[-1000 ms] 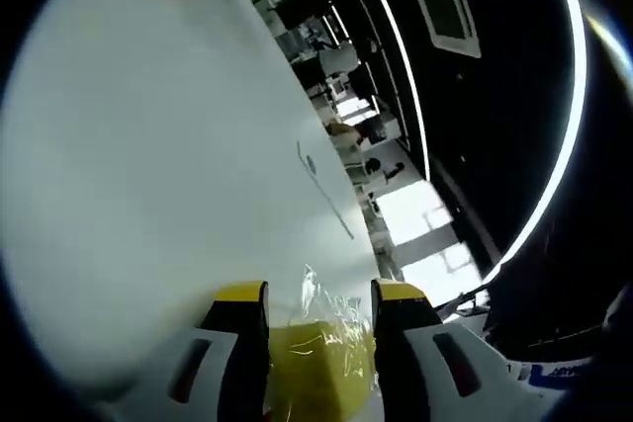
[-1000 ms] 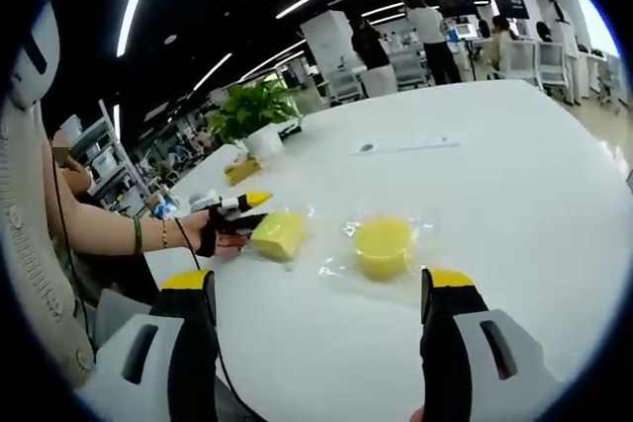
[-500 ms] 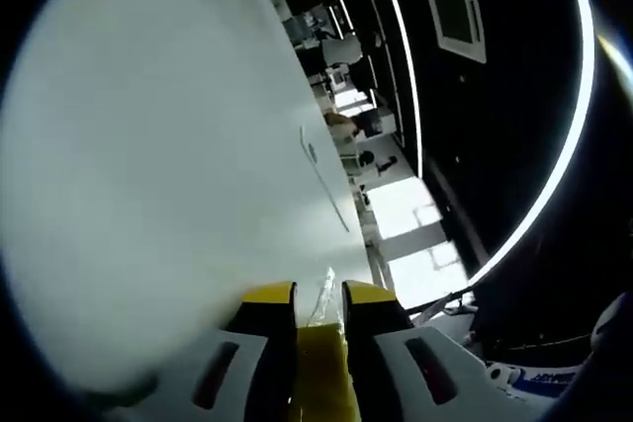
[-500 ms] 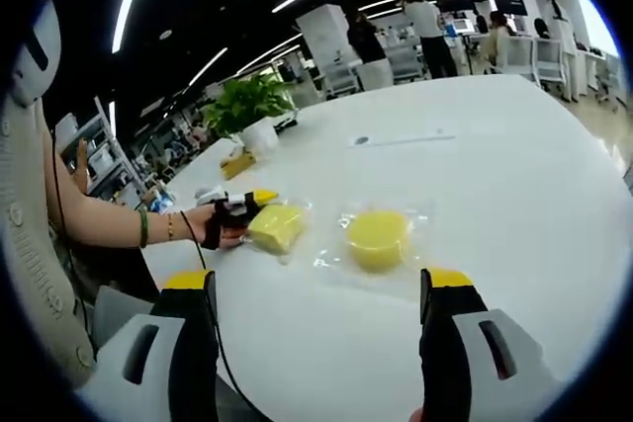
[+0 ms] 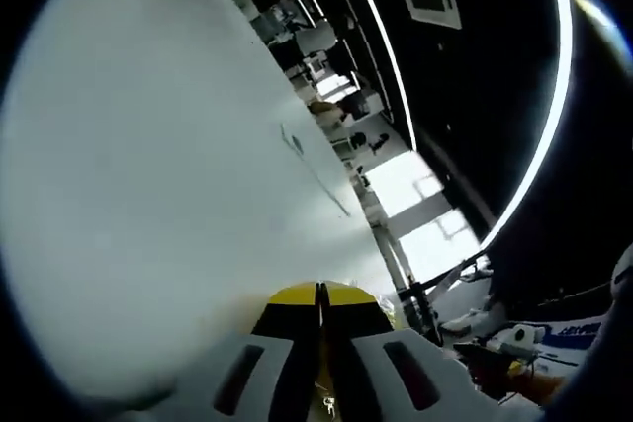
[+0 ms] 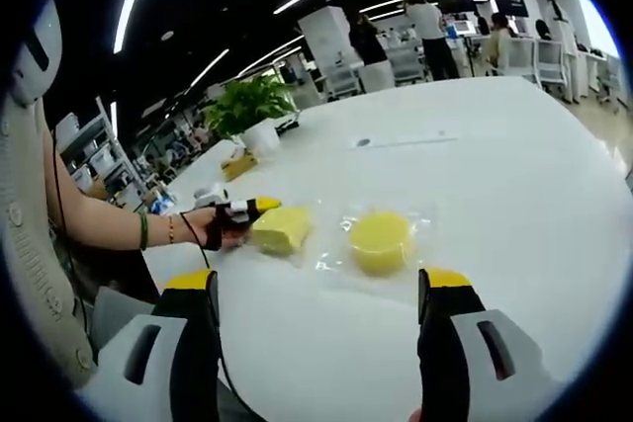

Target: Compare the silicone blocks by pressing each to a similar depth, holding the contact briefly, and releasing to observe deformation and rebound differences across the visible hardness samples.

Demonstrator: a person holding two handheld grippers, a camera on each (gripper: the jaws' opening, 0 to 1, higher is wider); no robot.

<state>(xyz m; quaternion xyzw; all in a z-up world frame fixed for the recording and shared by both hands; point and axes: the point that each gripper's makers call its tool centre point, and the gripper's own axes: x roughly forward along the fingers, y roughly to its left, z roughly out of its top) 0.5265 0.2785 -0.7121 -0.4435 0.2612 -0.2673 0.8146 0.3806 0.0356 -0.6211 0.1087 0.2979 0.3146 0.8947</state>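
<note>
Blocks: square block (image 6: pixel 281 229) pinched flat at its edge by left gripper (image 6: pixel 245 211), jaws nearly touching; round block (image 6: pixel 382 242) just right, bagged. Right gripper (image 6: pixel 318 294) wide, holding nothing. White table (image 6: pixel 495 165); plant (image 6: pixel 252 106) beyond; office with ceiling strip lights.

The left gripper view sits low and close over the white surface (image 5: pixel 148 195), rolled so the surface tilts across the left of the frame and the dark ceiling fills the right. The right gripper view looks from farther back and higher, across the same surface (image 6: pixel 514 175) toward the office beyond. It takes in the left claw (image 6: pixel 259 207) at centre left.
</note>
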